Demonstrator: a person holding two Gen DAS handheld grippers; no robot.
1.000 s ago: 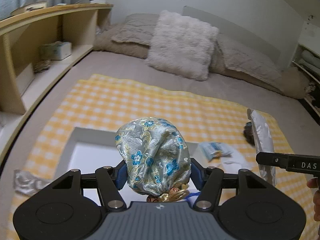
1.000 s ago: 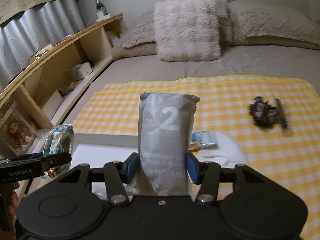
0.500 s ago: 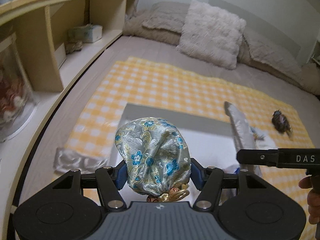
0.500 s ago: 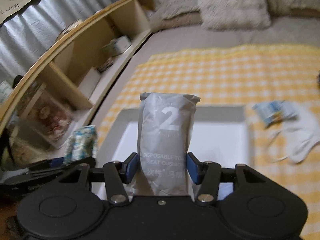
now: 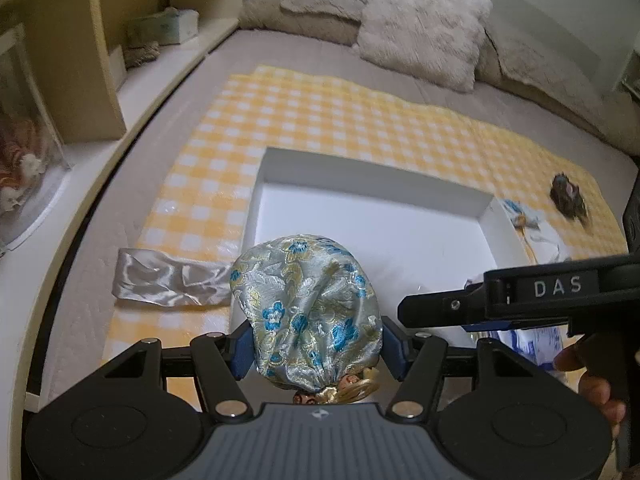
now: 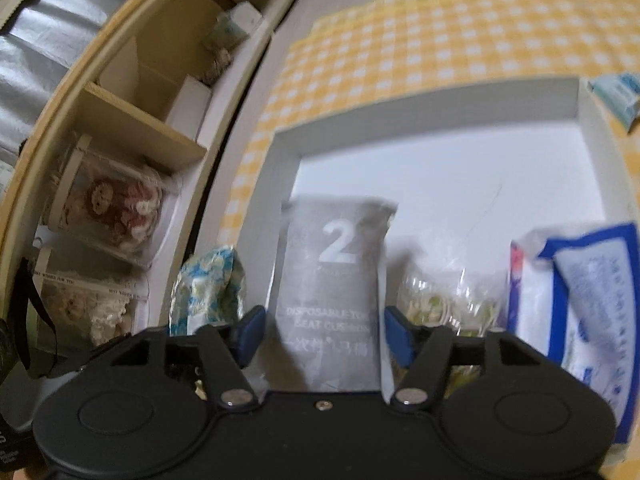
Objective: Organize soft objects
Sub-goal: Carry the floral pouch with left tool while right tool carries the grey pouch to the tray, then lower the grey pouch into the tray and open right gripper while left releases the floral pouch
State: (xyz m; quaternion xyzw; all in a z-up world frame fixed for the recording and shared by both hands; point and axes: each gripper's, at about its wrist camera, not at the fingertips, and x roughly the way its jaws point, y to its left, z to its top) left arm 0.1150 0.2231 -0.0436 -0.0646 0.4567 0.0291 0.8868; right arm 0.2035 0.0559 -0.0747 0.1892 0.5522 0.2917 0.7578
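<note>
My left gripper is shut on a silver brocade pouch with blue flowers, held over the near left edge of a white box. My right gripper is shut on a grey packet marked "2", held upright above the box's near side. The right gripper also shows from the side in the left wrist view. The pouch shows at the left of the right wrist view. A blue and white packet and a clear bag lie in the box.
The box sits on a yellow checked cloth on a bed. A silver satin strip lies left of the box. A dark hair tie and a small blue packet lie to the right. Wooden shelves stand at left, pillows behind.
Both grippers have moved nearer and lower over the box, each still holding its item. The right gripper has swung left toward the shelf side, bringing packets in the box into view.
</note>
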